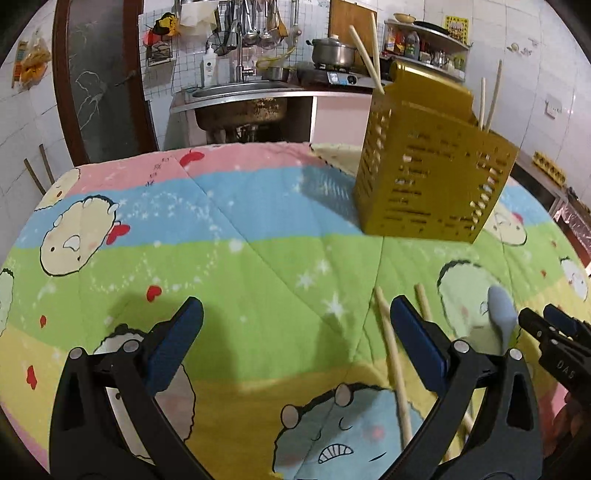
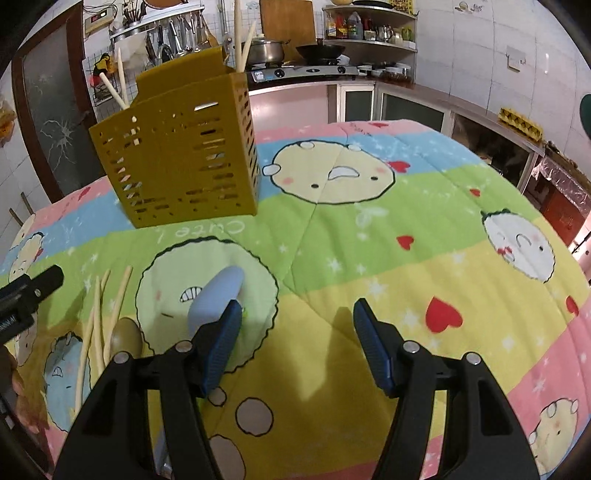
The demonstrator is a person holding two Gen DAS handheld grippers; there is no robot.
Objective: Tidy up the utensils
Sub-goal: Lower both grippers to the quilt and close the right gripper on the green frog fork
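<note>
We see both grippers held over a table covered by a cartoon-print quilt [image 1: 258, 206], both with jaws apart and nothing between them. A mustard-yellow slotted utensil holder [image 2: 177, 162] stands on the quilt at the far side, with several pale chopsticks [image 2: 242, 33] sticking up from it. More loose chopsticks [image 2: 98, 317] lie on the quilt in a small bundle; in the left wrist view one runs beneath the left gripper [image 1: 295, 328], under its right finger [image 1: 413, 332], not between the pads. A pale blue spoon [image 2: 218, 295] lies just outside the left finger [image 2: 221, 343] of the right gripper [image 2: 295, 332], partly hidden by it. A brownish spoon [image 2: 127, 334] rests beside the bundle of chopsticks
</note>
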